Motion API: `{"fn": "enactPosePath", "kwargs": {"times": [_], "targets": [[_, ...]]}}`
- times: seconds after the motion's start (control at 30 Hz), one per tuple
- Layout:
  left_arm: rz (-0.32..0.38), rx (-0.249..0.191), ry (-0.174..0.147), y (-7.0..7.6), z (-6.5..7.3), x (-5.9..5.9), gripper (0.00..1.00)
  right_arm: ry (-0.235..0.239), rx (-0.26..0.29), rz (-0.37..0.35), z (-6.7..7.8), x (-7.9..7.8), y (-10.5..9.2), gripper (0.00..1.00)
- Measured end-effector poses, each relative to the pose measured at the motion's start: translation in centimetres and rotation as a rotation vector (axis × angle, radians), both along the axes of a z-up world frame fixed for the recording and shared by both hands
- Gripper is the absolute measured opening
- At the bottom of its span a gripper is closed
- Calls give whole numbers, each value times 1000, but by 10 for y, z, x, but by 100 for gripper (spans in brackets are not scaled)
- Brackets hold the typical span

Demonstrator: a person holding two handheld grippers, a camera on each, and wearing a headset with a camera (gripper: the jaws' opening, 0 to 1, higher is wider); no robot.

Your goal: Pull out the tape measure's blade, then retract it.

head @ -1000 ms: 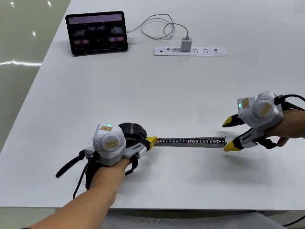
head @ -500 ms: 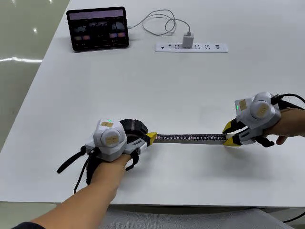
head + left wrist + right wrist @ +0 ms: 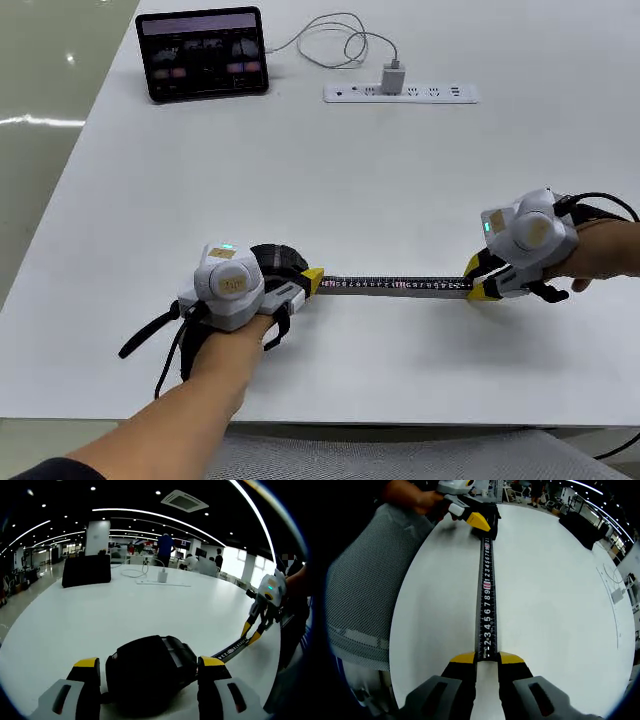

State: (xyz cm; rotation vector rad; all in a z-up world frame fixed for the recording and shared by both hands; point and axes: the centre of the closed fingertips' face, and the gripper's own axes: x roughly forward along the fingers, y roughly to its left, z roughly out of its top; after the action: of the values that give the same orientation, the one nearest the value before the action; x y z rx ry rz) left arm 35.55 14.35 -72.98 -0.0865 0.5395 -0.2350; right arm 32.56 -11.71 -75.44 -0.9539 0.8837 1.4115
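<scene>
The left gripper [image 3: 296, 276] has its fingers clamped on both sides of the black tape measure case [image 3: 278, 262], which sits on the white table [image 3: 350, 180]. To the right of the case, the blade [image 3: 395, 285] lies extended flat along the table, its end pinched between the fingers of the right gripper [image 3: 474, 281].

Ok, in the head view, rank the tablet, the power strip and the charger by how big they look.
Tablet: largest in area.
Power strip: slightly longer, far thinner.
Charger on the strip: smallest.
All sit at the table's far end, so nearness hardly skews this.
</scene>
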Motion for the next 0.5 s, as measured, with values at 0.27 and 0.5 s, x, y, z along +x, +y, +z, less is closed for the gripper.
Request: {"fn": "enactPosePath", "kwargs": {"times": [0.27, 0.5], "targets": [[19, 12, 23, 1, -2, 0, 72, 31, -33, -32, -1, 4, 0, 11], [66, -23, 27, 2, 4, 3, 68, 55, -48, -77, -2, 4, 0, 11]]}}
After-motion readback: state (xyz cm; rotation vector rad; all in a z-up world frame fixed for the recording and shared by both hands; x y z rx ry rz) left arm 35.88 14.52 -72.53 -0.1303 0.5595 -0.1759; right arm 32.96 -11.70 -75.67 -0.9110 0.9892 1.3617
